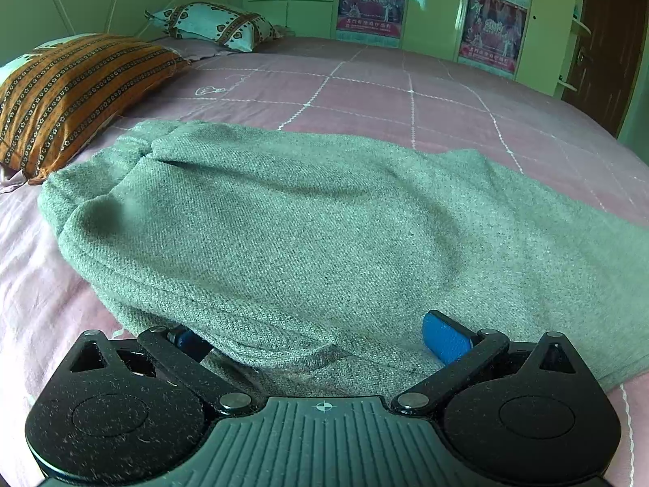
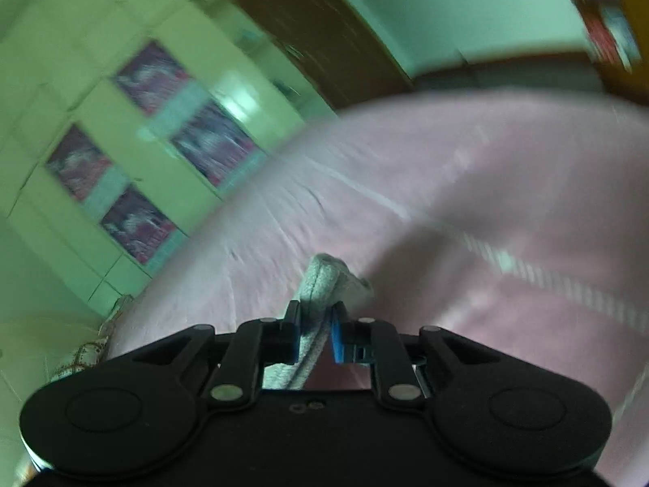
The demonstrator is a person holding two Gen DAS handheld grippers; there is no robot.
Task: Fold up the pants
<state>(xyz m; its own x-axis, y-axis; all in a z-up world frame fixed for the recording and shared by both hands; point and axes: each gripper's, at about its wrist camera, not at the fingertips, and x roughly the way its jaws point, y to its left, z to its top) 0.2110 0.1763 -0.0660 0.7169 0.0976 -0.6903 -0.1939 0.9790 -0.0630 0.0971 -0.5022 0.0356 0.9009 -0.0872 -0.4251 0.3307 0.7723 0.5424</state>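
The left tool sits at the bottom centre of its view with its blue pads spread wide; the near edge of the pants lies between them, draped over the left pad, with nothing pinched. From there the grey-green pants spread up and across the middle of the frame, flat on the pink bed, one rounded end bunched toward the left. Beyond, at upper left, lie an orange patterned pillow and a white patterned pillow.

The right tool, bottom centre of its blurred view, is pressed together on a thick hemmed edge of the pants, which pokes up just past the pads, over the bed.

The cloth looks a soft, fairly thick knit: light, limp, not slippery, likely to sag between holds. Seamed edges and corners seem the surest places to grip, one per tool, well apart.
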